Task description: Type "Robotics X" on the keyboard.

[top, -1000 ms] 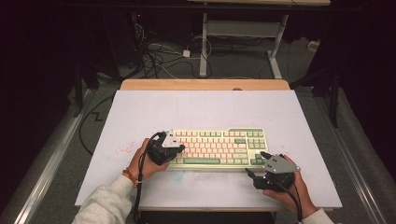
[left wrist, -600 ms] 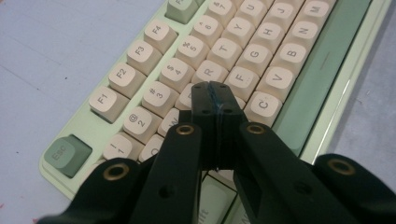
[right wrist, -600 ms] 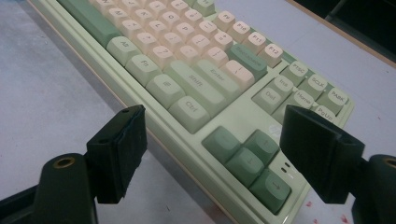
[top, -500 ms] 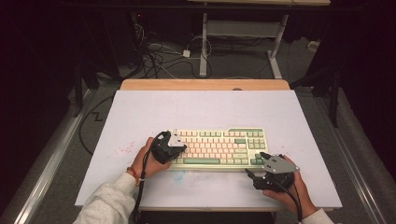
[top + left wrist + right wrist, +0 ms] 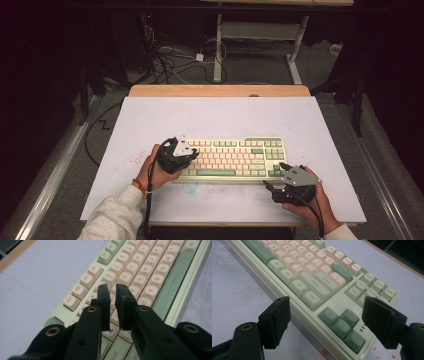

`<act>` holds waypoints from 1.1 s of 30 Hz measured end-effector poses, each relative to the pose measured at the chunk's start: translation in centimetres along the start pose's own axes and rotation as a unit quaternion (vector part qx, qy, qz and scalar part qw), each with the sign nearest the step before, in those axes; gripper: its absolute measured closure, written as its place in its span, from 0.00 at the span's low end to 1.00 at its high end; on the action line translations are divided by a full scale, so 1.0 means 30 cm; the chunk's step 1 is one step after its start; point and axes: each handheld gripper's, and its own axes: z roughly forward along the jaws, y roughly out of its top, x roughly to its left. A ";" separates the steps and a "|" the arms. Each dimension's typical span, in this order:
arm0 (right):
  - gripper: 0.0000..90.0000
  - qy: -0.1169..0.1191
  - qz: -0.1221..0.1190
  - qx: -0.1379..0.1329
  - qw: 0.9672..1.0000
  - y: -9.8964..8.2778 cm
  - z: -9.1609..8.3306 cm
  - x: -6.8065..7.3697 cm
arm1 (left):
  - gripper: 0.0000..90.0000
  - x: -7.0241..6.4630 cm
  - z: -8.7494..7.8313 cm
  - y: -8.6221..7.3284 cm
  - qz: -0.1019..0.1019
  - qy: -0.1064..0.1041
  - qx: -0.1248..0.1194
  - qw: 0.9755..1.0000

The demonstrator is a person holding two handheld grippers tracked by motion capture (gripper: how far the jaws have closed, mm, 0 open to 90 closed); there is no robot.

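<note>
A pale green keyboard [image 5: 235, 157] with cream and green keys lies on the near half of the table. My left gripper [image 5: 192, 157] hovers over its left end, above the letter keys [image 5: 111, 286]. Its jaws have just been opening and stand a narrow gap apart with nothing between them. My right gripper [image 5: 274, 175] is held at the keyboard's near right corner, open wide. Between its two pads [image 5: 325, 302] I see the arrow keys [image 5: 342, 323] and the Ctrl key, and neither pad touches the keyboard [image 5: 317, 272].
A pale grey mat [image 5: 215, 115] covers the table, with a wooden edge [image 5: 220, 90] at the back. Faint red specks mark the mat left of the keyboard. Cables [image 5: 170, 60] and a desk frame [image 5: 218, 45] stand on the floor beyond.
The left gripper has nudged slightly over the keyboard's left end. The right gripper has kept still.
</note>
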 end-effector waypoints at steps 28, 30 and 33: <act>0.26 -0.009 0.011 -0.010 1.000 0.002 -0.013 -0.015 | 0.21 -0.030 -0.100 -0.020 0.010 0.062 -0.069 0.996; 0.26 -0.009 0.011 -0.011 1.000 0.002 -0.013 -0.016 | 0.21 -0.029 -0.107 -0.027 0.008 0.069 -0.067 0.995; 0.26 -0.010 0.012 -0.011 1.000 0.002 -0.014 -0.016 | 0.21 -0.026 -0.120 -0.043 0.009 0.076 -0.066 0.995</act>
